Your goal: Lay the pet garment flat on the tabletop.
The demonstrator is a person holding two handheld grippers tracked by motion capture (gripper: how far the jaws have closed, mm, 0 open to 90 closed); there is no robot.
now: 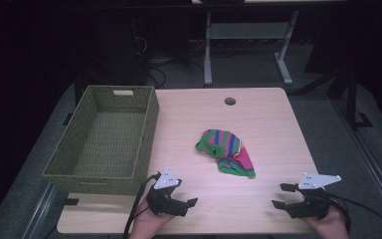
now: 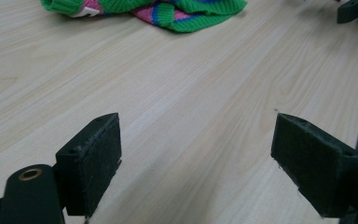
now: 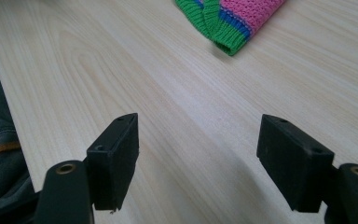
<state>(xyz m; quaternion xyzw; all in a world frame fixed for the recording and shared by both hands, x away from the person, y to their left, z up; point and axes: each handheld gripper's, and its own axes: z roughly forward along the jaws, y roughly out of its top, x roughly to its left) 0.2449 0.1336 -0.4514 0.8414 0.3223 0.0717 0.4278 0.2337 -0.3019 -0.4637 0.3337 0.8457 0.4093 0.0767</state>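
Striped knit garment (image 2: 168,11): white label (image 2: 85,12), writing unreadable.

Right claw (image 3: 198,161): both black jaws rise from the bottom edge, spread wide, nothing between them but bare table (image 3: 121,74). Light wood grain runs diagonally across the frame. Striped knit cloth (image 3: 235,21) lies on the table at the top, well apart from the jaws: pink body, blue stripe, green ribbed edge nearest the claw, folded edge pointing down. Dark grey fabric with an orange band (image 3: 2,149) at the left edge, off the table.
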